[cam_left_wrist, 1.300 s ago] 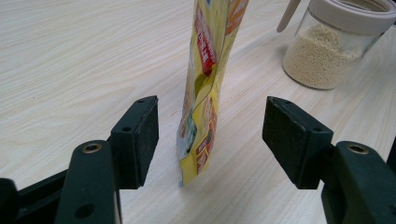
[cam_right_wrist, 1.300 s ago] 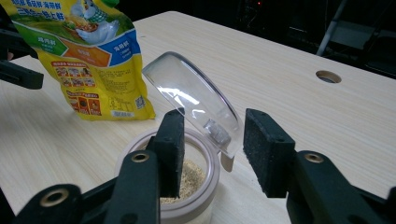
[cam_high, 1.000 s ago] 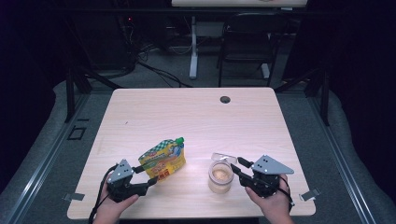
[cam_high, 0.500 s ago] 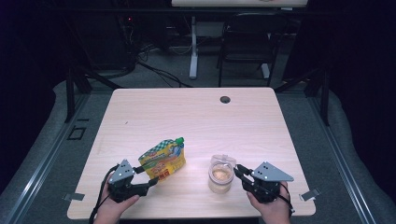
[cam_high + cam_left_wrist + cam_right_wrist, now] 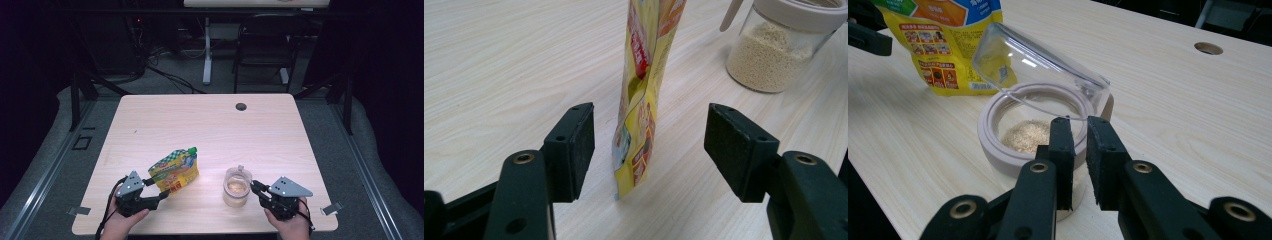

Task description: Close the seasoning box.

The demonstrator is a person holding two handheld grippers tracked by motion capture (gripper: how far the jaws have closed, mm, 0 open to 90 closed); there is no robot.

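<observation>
Left gripper view: pouch (image 5: 642, 95) stands between parted jaws.

Lab/studio: dark room w/ black curtains, cables (image 5: 165, 75), lone table (image 5: 210, 125)

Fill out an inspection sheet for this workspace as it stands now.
Surface: pale wood-grain table with a round grommet hole near the far edge.
Job's things: yellow printed spouted pouch with a green cap; clear glass jar with a pale collar, clear hinged lid flipped up, beige granules inside.
Clutter: nothing seen.
Grippers: left tool open, jaws either side of the pouch's bottom corner, not touching it; right tool nearly shut, empty, at the jar's near rim.
Cables: black cable trails from the left tool; more lie on the floor beyond the table.
Surroundings: dark room, black chair, grey floor.
</observation>
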